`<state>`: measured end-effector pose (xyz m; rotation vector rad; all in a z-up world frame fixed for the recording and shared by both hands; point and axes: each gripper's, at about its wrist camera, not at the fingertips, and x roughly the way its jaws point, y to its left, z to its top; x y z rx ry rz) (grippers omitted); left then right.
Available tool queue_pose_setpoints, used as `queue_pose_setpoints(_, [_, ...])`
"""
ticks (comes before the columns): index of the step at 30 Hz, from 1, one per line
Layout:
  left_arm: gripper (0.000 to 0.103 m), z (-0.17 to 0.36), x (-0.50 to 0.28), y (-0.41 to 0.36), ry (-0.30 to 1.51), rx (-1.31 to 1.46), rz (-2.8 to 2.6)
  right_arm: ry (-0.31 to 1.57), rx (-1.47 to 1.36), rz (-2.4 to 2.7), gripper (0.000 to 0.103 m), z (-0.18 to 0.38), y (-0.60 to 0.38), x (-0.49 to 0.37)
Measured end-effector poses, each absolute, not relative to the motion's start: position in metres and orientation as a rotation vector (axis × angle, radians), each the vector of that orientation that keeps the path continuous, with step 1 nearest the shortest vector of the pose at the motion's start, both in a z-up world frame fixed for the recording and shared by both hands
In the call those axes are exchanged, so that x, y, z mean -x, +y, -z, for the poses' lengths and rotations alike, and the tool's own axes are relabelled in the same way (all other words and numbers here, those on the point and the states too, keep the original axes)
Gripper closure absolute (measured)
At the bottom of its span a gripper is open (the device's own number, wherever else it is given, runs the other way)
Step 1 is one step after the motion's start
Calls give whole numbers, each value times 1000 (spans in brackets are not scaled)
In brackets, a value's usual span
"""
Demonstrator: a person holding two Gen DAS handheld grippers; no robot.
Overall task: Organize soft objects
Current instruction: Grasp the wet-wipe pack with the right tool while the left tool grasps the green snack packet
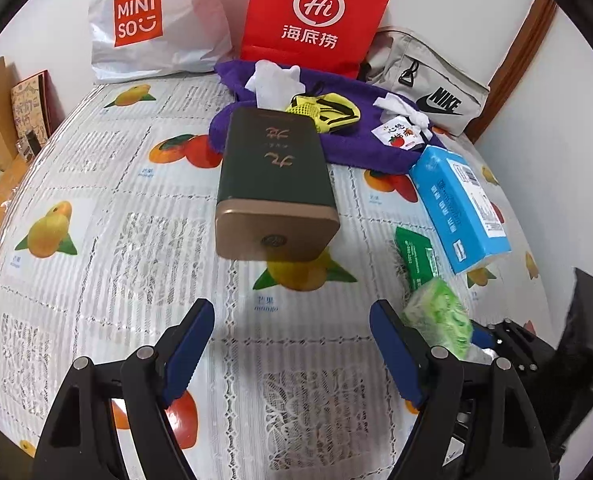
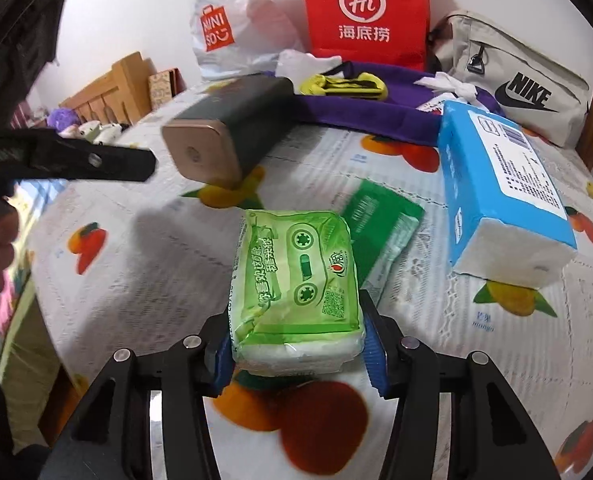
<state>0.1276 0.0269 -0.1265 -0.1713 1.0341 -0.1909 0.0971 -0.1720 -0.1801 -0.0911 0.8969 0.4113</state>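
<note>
My right gripper [image 2: 296,344] is shut on a light green tissue pack [image 2: 296,284] and holds it above the fruit-print tablecloth [image 2: 136,280]. The same pack [image 1: 440,316] shows at the right of the left wrist view, with the right gripper behind it. My left gripper [image 1: 292,344] is open and empty, low over the cloth in front of a dark green tin [image 1: 276,176]. A blue tissue pack [image 2: 500,184] and a flat dark green packet [image 2: 384,224] lie to the right. A purple towel [image 1: 356,136] at the back carries white tissues [image 1: 274,82] and a yellow mesh pouch [image 1: 324,112].
A white Miniso bag [image 1: 152,20], a red paper bag [image 1: 316,12] and a beige Nike bag [image 1: 428,80] stand along the back wall. A small strawberry sachet [image 1: 398,136] lies on the towel. A wooden headboard [image 2: 112,84] is off the left edge.
</note>
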Motion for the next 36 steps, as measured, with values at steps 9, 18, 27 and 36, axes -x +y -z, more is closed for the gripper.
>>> queue_pose_setpoints(9, [24, 137, -124, -8, 1059, 134, 232, 835, 65, -348, 51, 156, -210, -76])
queue_pose_setpoints(18, [24, 147, -128, -62, 1089, 42, 292, 869, 96, -164, 51, 174, -272, -66])
queue_pose_setpoints(27, [24, 160, -145, -102, 1128, 2, 327, 886, 86, -99, 48, 194, -301, -67])
queue_pose_setpoints(36, [24, 174, -163, -132, 1125, -67, 304, 859, 14, -119, 34, 195, -309, -74])
